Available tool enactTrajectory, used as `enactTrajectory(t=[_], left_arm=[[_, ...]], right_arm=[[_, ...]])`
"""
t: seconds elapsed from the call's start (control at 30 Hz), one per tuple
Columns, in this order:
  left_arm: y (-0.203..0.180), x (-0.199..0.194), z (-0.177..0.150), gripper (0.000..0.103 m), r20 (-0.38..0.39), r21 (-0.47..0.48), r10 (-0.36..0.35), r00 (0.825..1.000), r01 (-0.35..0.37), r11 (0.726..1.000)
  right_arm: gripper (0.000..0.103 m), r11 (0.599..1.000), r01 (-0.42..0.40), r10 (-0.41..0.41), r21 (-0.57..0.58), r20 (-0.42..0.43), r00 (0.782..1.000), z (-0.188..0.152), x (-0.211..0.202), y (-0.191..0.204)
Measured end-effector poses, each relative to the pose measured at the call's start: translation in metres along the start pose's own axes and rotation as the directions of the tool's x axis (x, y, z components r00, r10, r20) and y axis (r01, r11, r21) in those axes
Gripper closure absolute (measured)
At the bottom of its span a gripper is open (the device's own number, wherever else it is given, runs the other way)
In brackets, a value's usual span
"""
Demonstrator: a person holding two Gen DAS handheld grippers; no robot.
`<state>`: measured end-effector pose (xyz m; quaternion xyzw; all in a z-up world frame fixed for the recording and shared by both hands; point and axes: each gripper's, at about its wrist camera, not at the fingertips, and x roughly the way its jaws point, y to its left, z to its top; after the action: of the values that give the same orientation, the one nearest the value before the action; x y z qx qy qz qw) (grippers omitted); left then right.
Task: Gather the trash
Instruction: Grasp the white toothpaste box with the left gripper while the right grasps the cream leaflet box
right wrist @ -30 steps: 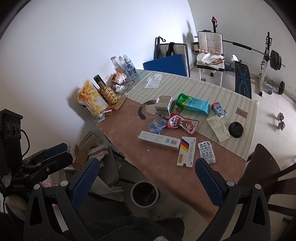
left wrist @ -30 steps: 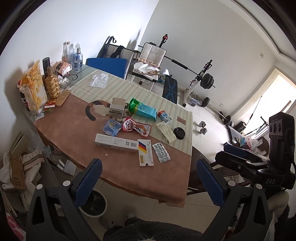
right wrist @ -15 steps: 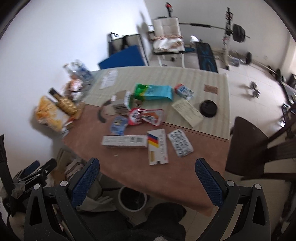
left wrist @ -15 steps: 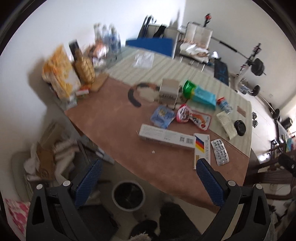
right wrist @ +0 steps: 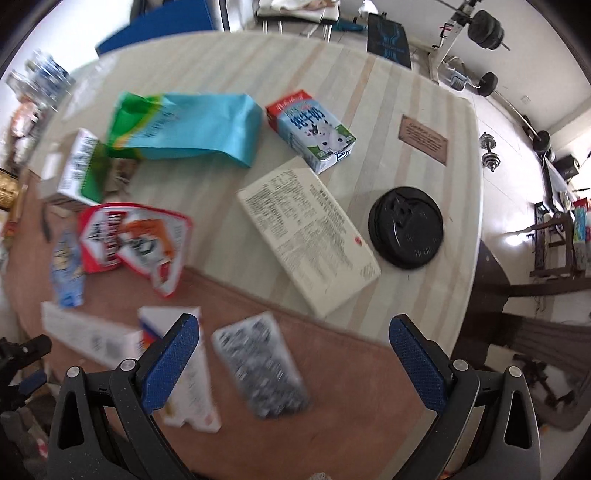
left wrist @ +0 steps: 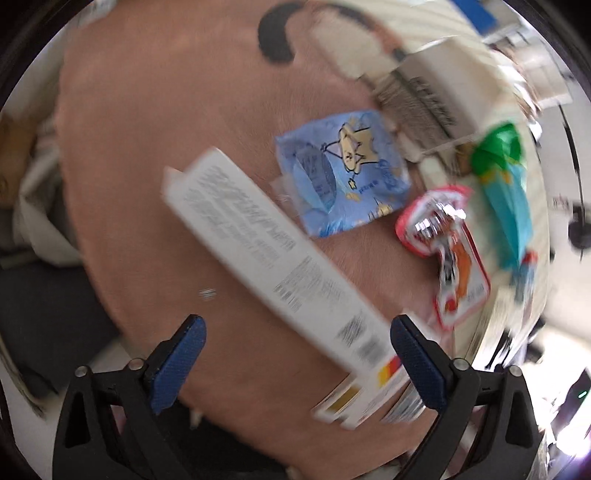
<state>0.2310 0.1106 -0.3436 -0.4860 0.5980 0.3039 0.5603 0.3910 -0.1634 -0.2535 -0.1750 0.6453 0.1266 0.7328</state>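
Observation:
Trash lies on the table. In the blurred left wrist view my open, empty left gripper point(left wrist: 297, 352) hovers low over a long white box point(left wrist: 273, 258), with a blue wrapper point(left wrist: 343, 173), a red pouch point(left wrist: 447, 254) and a green-blue bag point(left wrist: 506, 192) beyond. In the right wrist view my open, empty right gripper point(right wrist: 293, 356) hovers over a pill blister pack point(right wrist: 260, 369). A cream box point(right wrist: 308, 236), a black lid point(right wrist: 405, 226), a milk carton point(right wrist: 310, 129), the green-blue bag point(right wrist: 184, 125) and the red pouch point(right wrist: 133, 240) lie beyond it.
The table has a striped cloth point(right wrist: 417, 110) at the far part and a brown one point(right wrist: 351, 387) near me. A dark chair point(right wrist: 517, 295) stands at its right edge. Weights and a bench point(right wrist: 484, 33) stand on the floor behind. A small brown card point(right wrist: 423, 138) lies at the far right.
Both grippers have dropped from high above and closed in on the table. The left now hangs over the long white box, the right over the blister pack. Both stay open.

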Motion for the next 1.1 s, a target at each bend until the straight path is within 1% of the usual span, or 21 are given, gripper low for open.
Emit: enactTrajectory(t=[0.13,0.17,0.2,0.27,0.33,0.37,0.4,0.47,0.5,0.53,0.57,0.6,0.63,0.67,0.7,0.77,0.8,0.9,0.97,1.0,1.1], left_arm=[[0.001,0.020,0.009,0.030,-0.024,-0.121,-0.032,0.999,0.029,0.992],[0.002,0.020,0.007,0.033,-0.012,-0.129,-0.022,1.000,0.020,0.991],[0.001,0.019,0.005,0.042,0.000,-0.120,-0.002,1.000,0.002,0.993],[-0.001,0.014,-0.002,0.042,0.020,-0.049,0.021,1.000,-0.020,0.999],[-0.008,0.007,-0.015,0.044,0.044,0.101,0.104,0.994,-0.108,0.989],[-0.013,0.003,-0.022,0.045,0.070,0.182,0.156,0.985,-0.167,0.969],[-0.017,0.000,-0.033,0.046,0.105,0.282,0.224,0.969,-0.245,0.928],[-0.019,-0.003,-0.046,0.046,0.140,0.377,0.280,0.950,-0.313,0.872],[-0.018,-0.005,-0.051,0.046,0.144,0.405,0.285,0.948,-0.319,0.857],[-0.018,-0.006,-0.054,0.045,0.137,0.407,0.286,0.948,-0.318,0.857],[-0.014,-0.007,-0.055,0.046,0.124,0.385,0.288,0.949,-0.314,0.868],[-0.011,-0.006,-0.054,0.046,0.109,0.361,0.281,0.954,-0.301,0.882],[-0.008,-0.004,-0.052,0.046,0.093,0.330,0.262,0.961,-0.278,0.902],[-0.007,-0.005,-0.051,0.046,0.091,0.303,0.252,0.963,-0.268,0.914],[-0.007,-0.007,-0.054,0.046,0.098,0.283,0.251,0.963,-0.268,0.921],[-0.006,-0.014,-0.061,0.048,0.118,0.269,0.247,0.962,-0.270,0.924],[-0.005,-0.018,-0.066,0.057,0.130,0.279,0.239,0.962,-0.267,0.922],[0.001,-0.024,-0.080,0.057,0.173,0.330,0.259,0.950,-0.303,0.894],[0.001,-0.035,-0.091,0.058,0.196,0.347,0.266,0.944,-0.321,0.881],[0.003,-0.039,-0.096,0.058,0.207,0.352,0.267,0.941,-0.327,0.877],[0.002,-0.060,-0.114,0.058,0.233,0.368,0.271,0.934,-0.343,0.864]], right_arm=[[0.000,0.998,0.021,-0.026,-0.058,-0.073,0.997,0.028,0.044,-0.001],[0.000,0.997,0.023,-0.029,-0.071,-0.088,0.996,0.033,0.052,-0.001],[0.000,0.996,0.023,-0.031,-0.085,-0.097,0.995,0.036,0.058,0.000],[0.000,0.994,0.023,-0.035,-0.109,-0.108,0.994,0.040,0.068,0.001],[0.001,0.993,0.005,-0.019,-0.119,-0.120,0.993,0.041,0.075,0.001],[0.001,0.993,0.000,-0.015,-0.119,-0.122,0.992,0.040,0.077,0.001],[0.007,0.993,0.011,-0.025,-0.118,-0.117,0.993,0.039,0.079,0.001],[0.014,0.994,0.016,-0.027,-0.105,-0.110,0.994,0.036,0.077,-0.001],[0.015,0.996,-0.006,-0.006,-0.094,-0.124,0.992,0.035,0.078,-0.003],[0.015,0.997,-0.043,0.031,-0.068,-0.165,0.986,0.032,0.078,-0.004],[0.015,0.996,-0.068,0.057,-0.055,-0.186,0.981,0.031,0.075,-0.009],[0.015,0.990,-0.140,0.131,-0.024,-0.229,0.964,0.029,0.076,-0.010],[0.014,0.984,-0.176,0.168,-0.009,-0.256,0.952,0.028,0.077,-0.010],[0.014,0.983,-0.184,0.174,-0.013,-0.264,0.949,0.027,0.077,-0.008],[0.014,0.984,-0.173,0.159,-0.035,-0.250,0.955,0.027,0.074,-0.007],[0.014,0.987,-0.104,0.079,-0.124,-0.195,0.978,0.027,0.072,0.001],[0.014,0.983,-0.091,0.062,-0.156,-0.183,0.981,0.027,0.067,0.006],[0.014,0.975,-0.054,0.018,-0.217,-0.166,0.986,0.023,0.072,0.013],[0.018,0.972,-0.050,0.019,-0.229,-0.137,0.990,0.017,0.068,0.017],[0.025,0.973,-0.051,0.022,-0.227,-0.130,0.991,0.015,0.063,0.018],[0.027,0.977,-0.029,0.006,-0.212,-0.109,0.994,0.008,0.054,0.024]])
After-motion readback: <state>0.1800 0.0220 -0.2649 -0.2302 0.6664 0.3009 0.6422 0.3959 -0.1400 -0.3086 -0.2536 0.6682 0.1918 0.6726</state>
